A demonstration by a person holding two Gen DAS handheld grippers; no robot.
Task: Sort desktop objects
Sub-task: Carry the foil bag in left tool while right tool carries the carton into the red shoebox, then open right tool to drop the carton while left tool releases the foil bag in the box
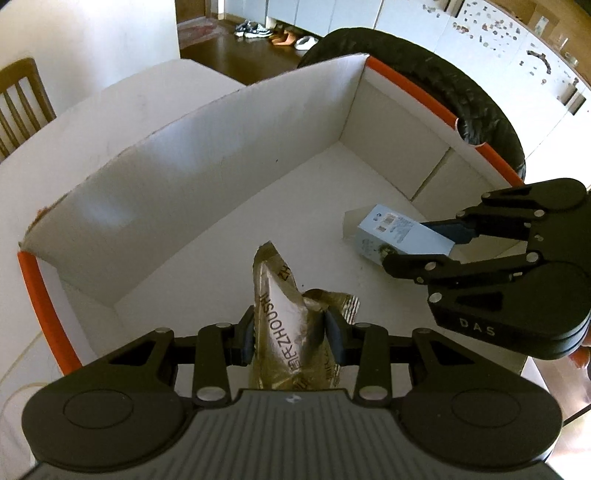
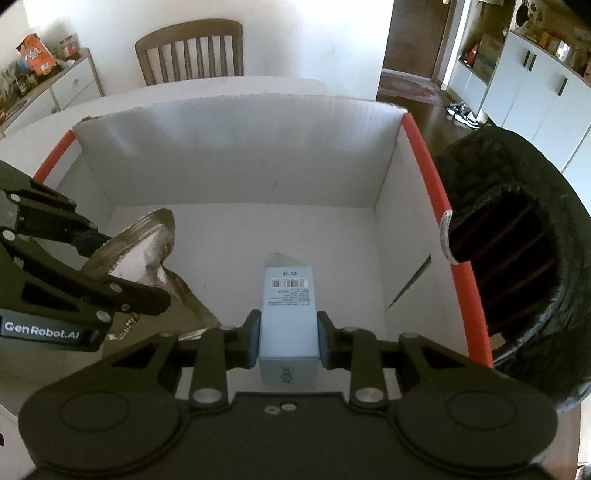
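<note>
Presumably for release, both tongs reach into the box (image 1: 229, 155): left gripper (image 1: 290, 334) clenches a pouch (image 1: 284, 314), right gripper (image 2: 288, 338) a carton (image 2: 289, 314) between its pads.

Wooden chair (image 2: 189, 51) sits vs. white wall (image 2: 314, 33) ahead of me. Dark wood floor (image 1: 236, 55) w/ shoes (image 1: 255, 29); white cabinets (image 2: 535, 92) on right.

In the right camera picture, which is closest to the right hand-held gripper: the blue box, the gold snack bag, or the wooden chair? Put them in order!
1. Blue box, held in the right hand-held gripper.
2. Gold snack bag, to its left, inside the white cardboard box.
3. Wooden chair, beyond the box's far wall.
</note>
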